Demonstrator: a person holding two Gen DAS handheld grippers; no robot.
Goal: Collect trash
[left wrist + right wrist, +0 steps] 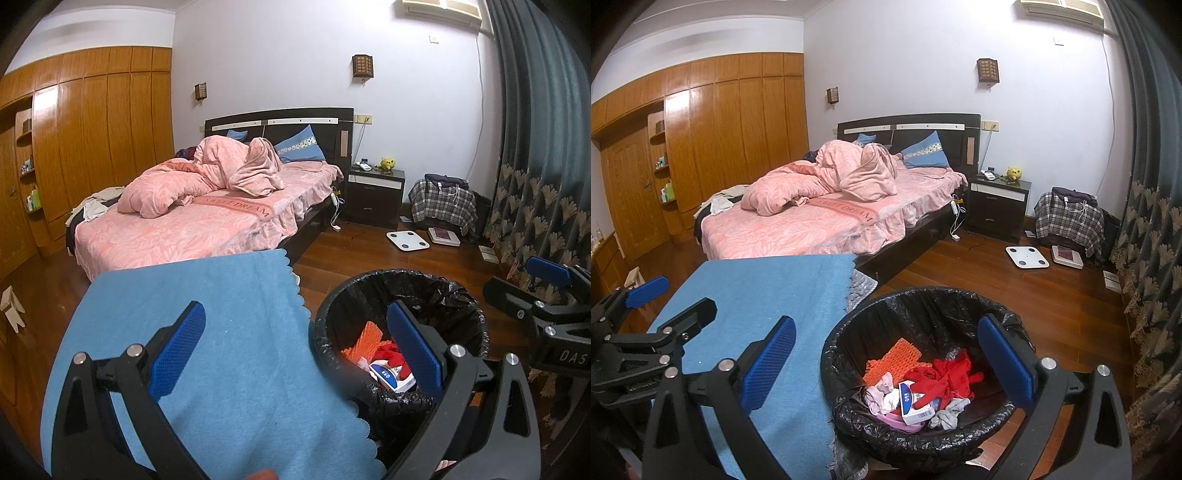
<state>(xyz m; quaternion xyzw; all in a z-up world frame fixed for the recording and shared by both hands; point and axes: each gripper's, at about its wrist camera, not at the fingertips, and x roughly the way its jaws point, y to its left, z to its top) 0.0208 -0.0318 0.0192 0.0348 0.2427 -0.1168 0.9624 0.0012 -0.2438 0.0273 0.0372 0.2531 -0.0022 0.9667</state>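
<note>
Bedroom wood floor (1015, 295), blue cloth (768, 295) beside lined bin (923, 314), possibly tabletop.

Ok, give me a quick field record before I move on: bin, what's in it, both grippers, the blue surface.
bin: black-lined trash bin on the wood floor, beside the blue cloth
bin contents: orange foam net, red fabric, small white and blue box, crumpled pale pieces
left gripper: open, nothing held, over the cloth edge and bin rim
right gripper: open, nothing held, above the bin
blue cloth: covers a raised surface; no trash visible on the part shown
</note>
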